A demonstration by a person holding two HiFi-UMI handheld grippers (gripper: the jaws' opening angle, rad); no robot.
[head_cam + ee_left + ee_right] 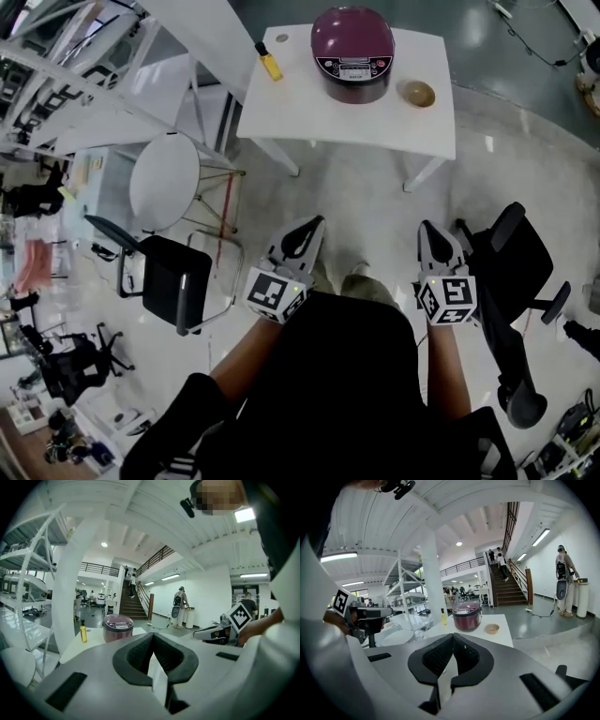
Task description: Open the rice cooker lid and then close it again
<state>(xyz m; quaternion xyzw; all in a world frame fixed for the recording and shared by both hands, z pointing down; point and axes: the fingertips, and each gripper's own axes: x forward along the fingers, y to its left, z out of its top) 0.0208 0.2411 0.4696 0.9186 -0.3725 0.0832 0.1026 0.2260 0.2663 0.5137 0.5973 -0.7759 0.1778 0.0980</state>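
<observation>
left gripper [309,227] and right gripper [429,229] hang clenched, empty, mid-frame, well apart from the closed rice cooker [352,53] at top centre.

Open floor [370,202] runs to the white table [281,108] between black chair [174,281] and office chair [514,258].

white table [281,103] | rice cooker [352,53] | yellow bottle [270,64] | small bowl [418,93]

white table [281,108], glossy grey floor [375,202]
</observation>
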